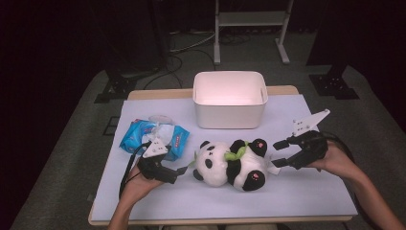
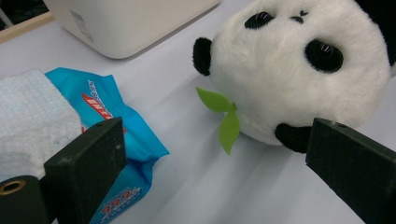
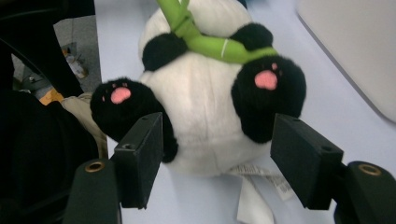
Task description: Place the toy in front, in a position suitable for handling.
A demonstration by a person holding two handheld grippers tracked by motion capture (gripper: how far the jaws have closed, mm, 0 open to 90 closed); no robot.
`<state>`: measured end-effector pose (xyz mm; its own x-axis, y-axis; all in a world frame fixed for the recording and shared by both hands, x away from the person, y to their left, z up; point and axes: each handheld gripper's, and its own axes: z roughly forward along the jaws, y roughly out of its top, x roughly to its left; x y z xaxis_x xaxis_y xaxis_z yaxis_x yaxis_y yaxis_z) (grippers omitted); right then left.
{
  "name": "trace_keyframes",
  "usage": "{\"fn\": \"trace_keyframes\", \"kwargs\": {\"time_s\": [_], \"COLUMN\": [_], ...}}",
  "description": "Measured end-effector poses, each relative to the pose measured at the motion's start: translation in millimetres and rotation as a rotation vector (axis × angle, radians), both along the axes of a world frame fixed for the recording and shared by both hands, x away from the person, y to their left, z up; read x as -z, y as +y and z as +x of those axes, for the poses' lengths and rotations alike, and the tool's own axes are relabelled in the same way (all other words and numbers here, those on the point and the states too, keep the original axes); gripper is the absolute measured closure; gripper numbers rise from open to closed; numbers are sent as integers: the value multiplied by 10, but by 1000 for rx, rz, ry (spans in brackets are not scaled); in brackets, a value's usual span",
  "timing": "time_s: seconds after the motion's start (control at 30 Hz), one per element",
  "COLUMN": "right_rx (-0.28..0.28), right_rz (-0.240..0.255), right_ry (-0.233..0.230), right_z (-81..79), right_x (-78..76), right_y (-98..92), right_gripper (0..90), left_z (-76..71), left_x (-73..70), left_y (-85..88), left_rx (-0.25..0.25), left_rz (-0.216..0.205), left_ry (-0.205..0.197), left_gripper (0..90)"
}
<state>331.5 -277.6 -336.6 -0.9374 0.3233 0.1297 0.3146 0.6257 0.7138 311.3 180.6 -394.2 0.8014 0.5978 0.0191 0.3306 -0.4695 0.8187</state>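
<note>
The panda (image 1: 230,163) lies on its back near the middle of the worktop (image 1: 306,191), just in front of the bin (image 1: 230,98); its long axis runs across the worktop, head toward the person's left, pink-soled feet toward the right; the wipes pack (image 1: 153,136) sits just left of its head.

The right gripper (image 1: 282,153) is at the panda's foot end, pointing along that axis; its jaws stand wide with nothing between them, and in the right gripper view they frame the rump and both feet (image 3: 266,79) without touching; a white tag (image 3: 252,186) trails from the panda toward it.

The left gripper (image 1: 179,171) waits just beside the panda's head (image 2: 299,70), jaws also apart and empty, the green leaf (image 2: 224,116) ahead of them.

Both are close; the right looks better lined up, square on the narrow end, so a straight push along the axis would likely seat the body between its jaws.
</note>
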Motion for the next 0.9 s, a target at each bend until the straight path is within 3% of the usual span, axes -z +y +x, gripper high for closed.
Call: {"fn": "trace_keyframes", "kwargs": {"time_s": [0.47, 0.57, 0.9], "right_rx": [53, 59, 58], "right_rz": [15, 30, 6], "right_ry": [19, 18, 36], "right_z": [-64, -83, -109], "right_x": [186, 228, 342], "right_y": [-224, -231, -227], "right_gripper": [288, 288, 286], "left_z": [102, 133, 220], "left_x": [-148, -178, -280], "left_y": [17, 28, 172], "left_rx": [58, 69, 72], "left_rz": [22, 32, 57], "left_ry": [-2, -2, -12], "left_gripper": [75, 78, 161]}}
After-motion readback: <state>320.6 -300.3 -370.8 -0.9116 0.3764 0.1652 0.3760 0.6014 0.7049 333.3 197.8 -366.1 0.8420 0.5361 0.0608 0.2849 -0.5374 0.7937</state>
